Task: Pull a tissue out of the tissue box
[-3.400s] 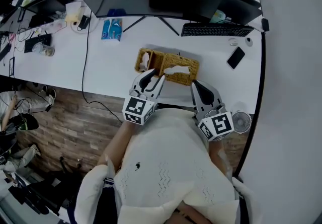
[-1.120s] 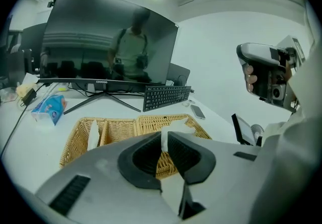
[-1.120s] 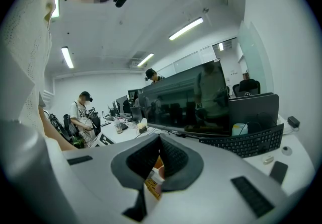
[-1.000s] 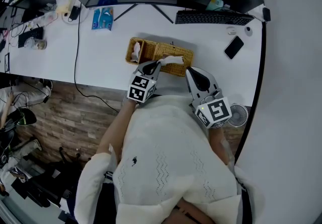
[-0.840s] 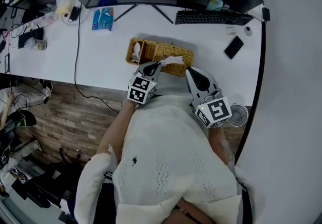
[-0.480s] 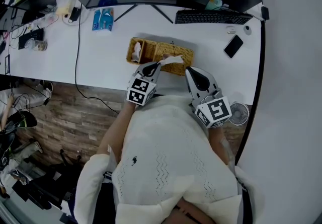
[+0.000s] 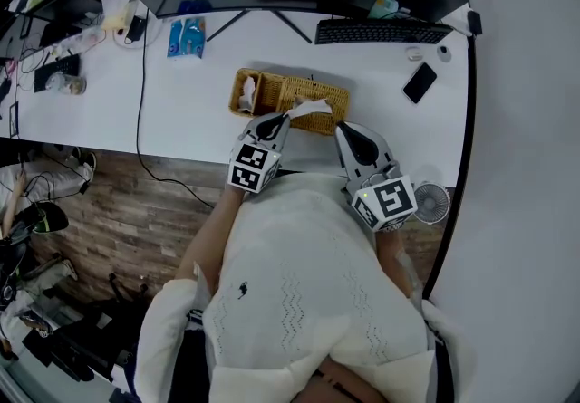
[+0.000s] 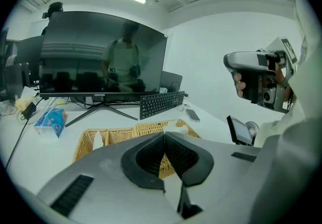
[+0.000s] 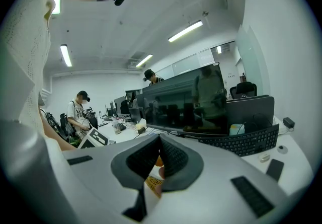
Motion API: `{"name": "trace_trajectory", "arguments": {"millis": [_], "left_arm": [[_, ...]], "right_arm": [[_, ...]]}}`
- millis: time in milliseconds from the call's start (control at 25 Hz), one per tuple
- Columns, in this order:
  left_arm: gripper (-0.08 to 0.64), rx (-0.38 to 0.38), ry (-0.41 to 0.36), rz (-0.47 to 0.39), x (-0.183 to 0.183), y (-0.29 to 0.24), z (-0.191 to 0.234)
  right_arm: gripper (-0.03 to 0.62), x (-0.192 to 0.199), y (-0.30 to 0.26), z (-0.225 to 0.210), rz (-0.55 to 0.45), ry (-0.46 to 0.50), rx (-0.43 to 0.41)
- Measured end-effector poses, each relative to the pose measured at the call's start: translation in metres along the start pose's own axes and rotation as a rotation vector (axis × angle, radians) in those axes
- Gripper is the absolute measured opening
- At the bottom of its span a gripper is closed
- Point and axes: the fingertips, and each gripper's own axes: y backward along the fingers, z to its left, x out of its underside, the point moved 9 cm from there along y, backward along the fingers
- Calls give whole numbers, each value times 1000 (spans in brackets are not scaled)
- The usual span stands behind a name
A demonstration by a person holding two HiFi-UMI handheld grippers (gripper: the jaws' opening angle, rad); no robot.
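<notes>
The tissue (image 7: 310, 108) is being gripped at its free end by the left claw (image 7: 278, 119), jaws pressed together on it at the near-left edge of the wicker tissue box (image 7: 328, 99) on the desk (image 7: 199, 116). Its long axis is being read as running from the box's slot toward that claw, across the box's own long axis. The right claw (image 7: 346, 131), jaws together on nothing, is being held off the box's near-right corner, farther from the tissue.
</notes>
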Motion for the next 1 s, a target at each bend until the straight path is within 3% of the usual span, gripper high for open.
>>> {"name": "trace_trajectory", "arguments": {"millis": [1000], "left_arm": [[14, 15, -18, -43, -9, 19, -5]], "right_arm": [[2, 0, 6, 10, -28, 4, 24]]}}
